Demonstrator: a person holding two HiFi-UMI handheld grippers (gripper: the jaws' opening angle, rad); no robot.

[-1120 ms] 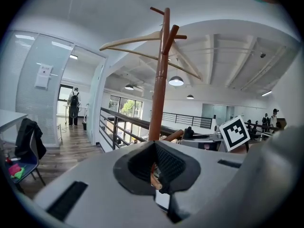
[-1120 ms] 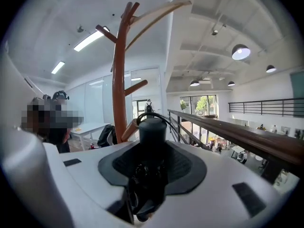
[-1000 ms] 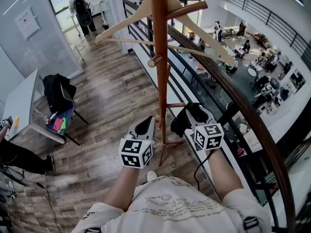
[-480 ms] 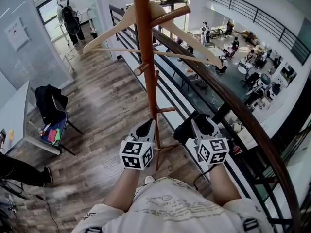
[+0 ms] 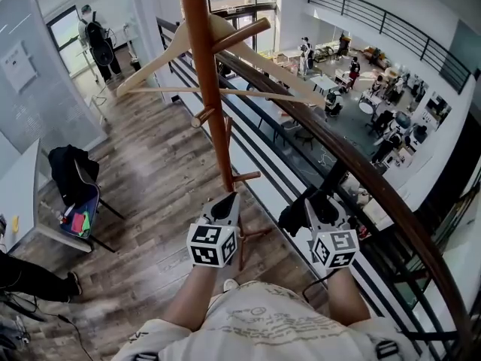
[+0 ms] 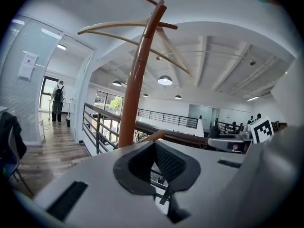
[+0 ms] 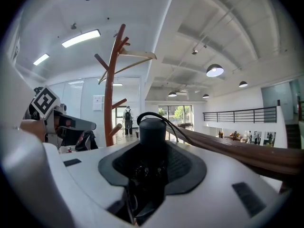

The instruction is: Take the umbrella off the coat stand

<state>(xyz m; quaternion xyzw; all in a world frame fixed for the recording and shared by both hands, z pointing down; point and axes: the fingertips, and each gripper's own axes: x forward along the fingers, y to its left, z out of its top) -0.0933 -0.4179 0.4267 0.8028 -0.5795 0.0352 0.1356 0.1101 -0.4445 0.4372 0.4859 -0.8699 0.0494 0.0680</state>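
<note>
The black folded umbrella (image 7: 153, 131) stands upright between the jaws of my right gripper (image 7: 152, 161), its round handle end and cord loop toward the camera. In the head view the right gripper (image 5: 314, 207) holds the umbrella (image 5: 294, 215) just right of the brown wooden coat stand (image 5: 207, 96), clear of its pegs. My left gripper (image 5: 223, 210) is shut and empty, close in front of the stand's pole (image 6: 135, 84). A pale wooden hanger (image 5: 174, 42) hangs near the stand's top.
A dark wooden handrail (image 5: 368, 186) with a drop to a lower floor runs along the right. A chair with a black jacket (image 5: 69, 173) and a white table (image 5: 19, 201) stand at left. A person with a backpack (image 5: 94, 40) is far back.
Both grippers have drawn back and down from the stand. The right one, still holding the umbrella, has shifted right. The stand now sits further left in view.
</note>
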